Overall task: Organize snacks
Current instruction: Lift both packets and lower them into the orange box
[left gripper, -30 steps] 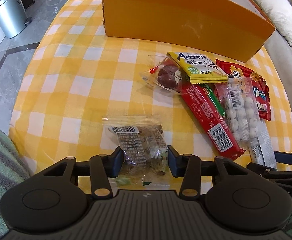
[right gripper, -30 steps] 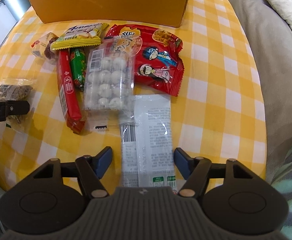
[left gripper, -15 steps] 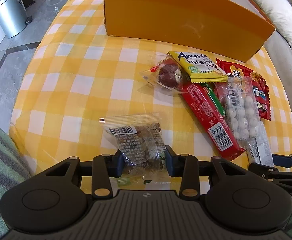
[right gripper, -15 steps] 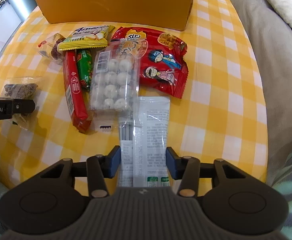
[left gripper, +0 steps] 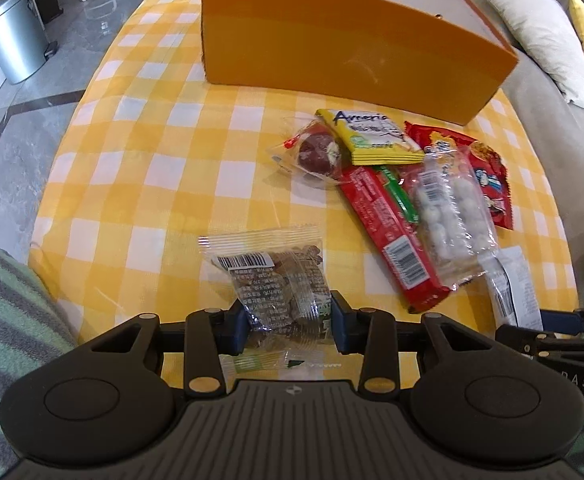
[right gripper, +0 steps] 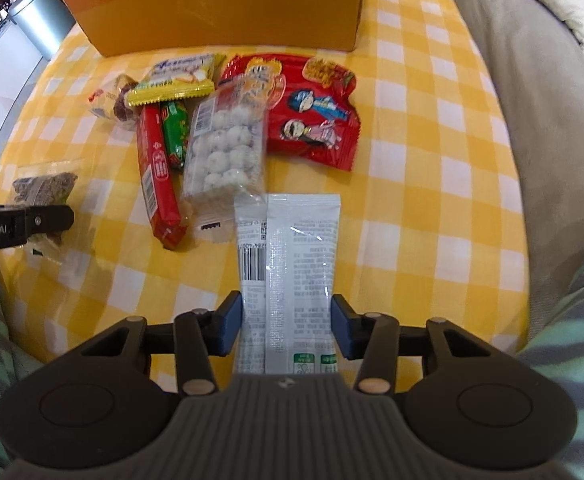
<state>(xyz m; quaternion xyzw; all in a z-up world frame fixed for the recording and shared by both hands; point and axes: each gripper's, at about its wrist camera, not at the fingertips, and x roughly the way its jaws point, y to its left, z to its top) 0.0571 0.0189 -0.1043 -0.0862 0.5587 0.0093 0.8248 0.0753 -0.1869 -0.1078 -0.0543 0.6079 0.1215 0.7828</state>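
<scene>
Both my tongs just closed in. Left tongs (left gripper: 288, 326) now clamp the clear nut packet (left gripper: 278, 280) at 6 o'clock on the surface (left gripper: 152, 168); right tongs (right gripper: 286, 330) pinch the white sachet (right gripper: 292, 272), 6 o'clock too. Both gripped, so lift next, prob. to the orange box (left gripper: 331, 44) at 12.

Bright, even daylight fills both views. Glare streaks the glossy grey floor tiles (left gripper: 20, 128) and glints off the white foil snack packet (right gripper: 292, 264) and the clear plastic pouch of brown nuts (left gripper: 272, 276). Shadows under the packets are short and soft. Fisheye distortion bows the yellow-and-white checked counter (left gripper: 152, 168) toward the edges, and the corners are dark. The right view is slightly soft.
</scene>
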